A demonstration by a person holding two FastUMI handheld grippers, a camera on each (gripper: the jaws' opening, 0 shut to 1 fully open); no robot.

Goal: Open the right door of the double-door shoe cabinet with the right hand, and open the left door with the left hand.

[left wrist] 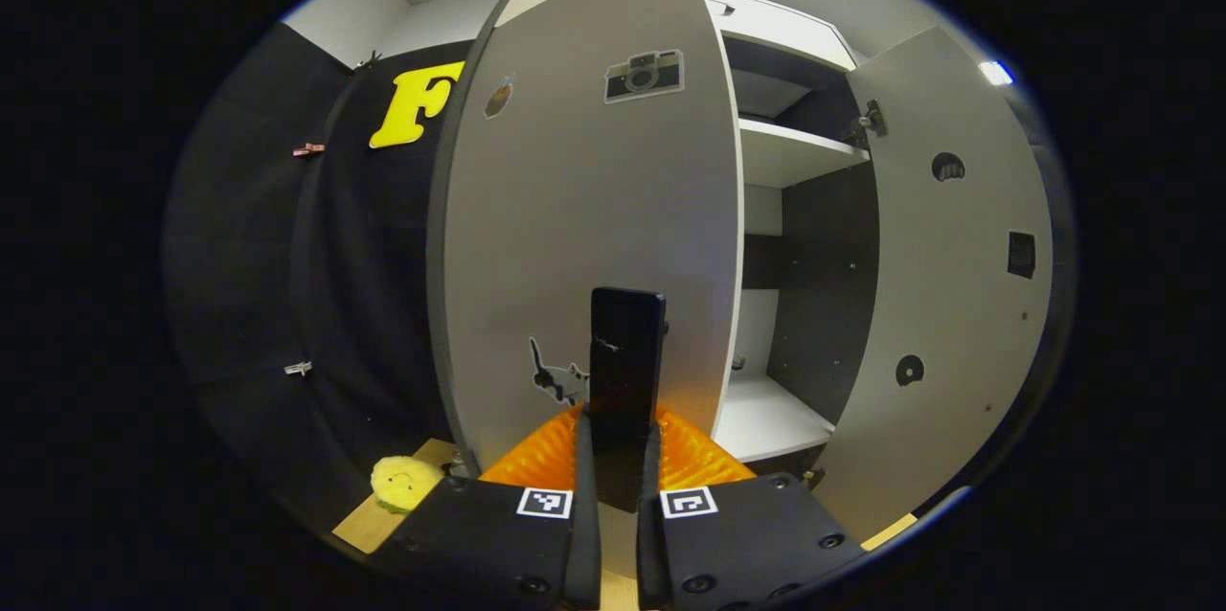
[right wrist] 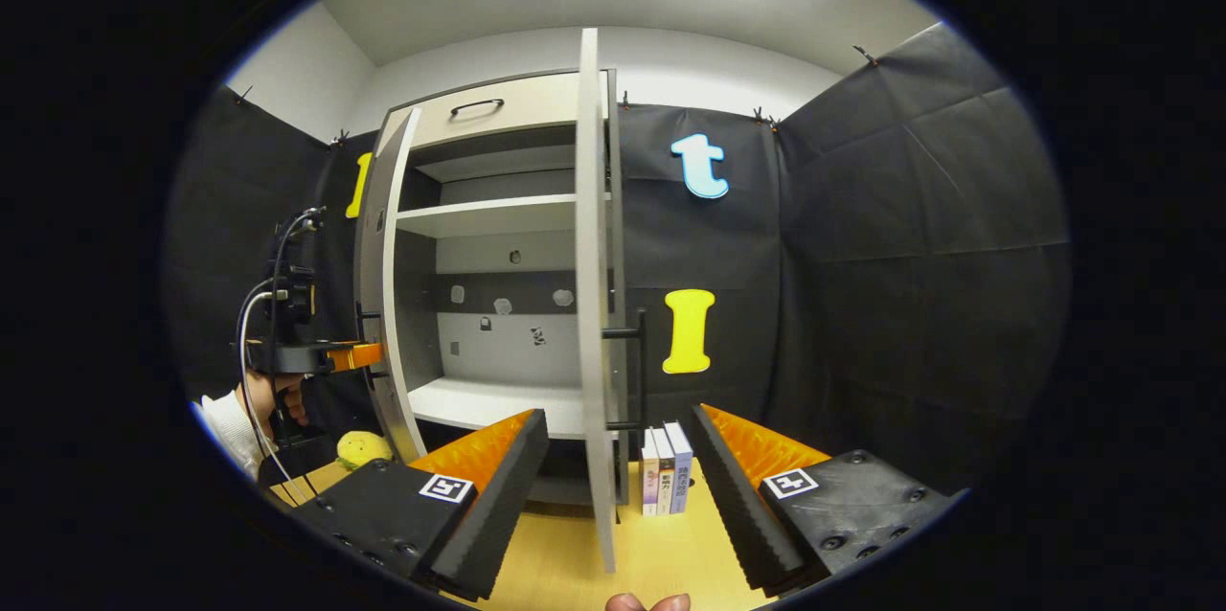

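The shoe cabinet (right wrist: 498,209) stands with both doors swung out. In the left gripper view the left door (left wrist: 584,209) fills the middle, and my left gripper (left wrist: 621,443) is shut on its upright black handle (left wrist: 625,343). The right door (left wrist: 948,305) shows its inner face at the right. In the right gripper view the right door (right wrist: 594,305) stands edge-on between the spread fingers of my right gripper (right wrist: 620,415), which is open and touches nothing. Its black handle (right wrist: 637,367) sits just past the fingertips. The left gripper (right wrist: 350,357) meets the left door (right wrist: 383,305).
A yellow plush toy (right wrist: 362,448) lies on the wooden floor (right wrist: 565,544) by the left door's foot. Three books (right wrist: 666,467) stand upright right of the right door. A drawer (right wrist: 476,105) tops the cabinet. A person's hand (right wrist: 287,400) holds the left gripper.
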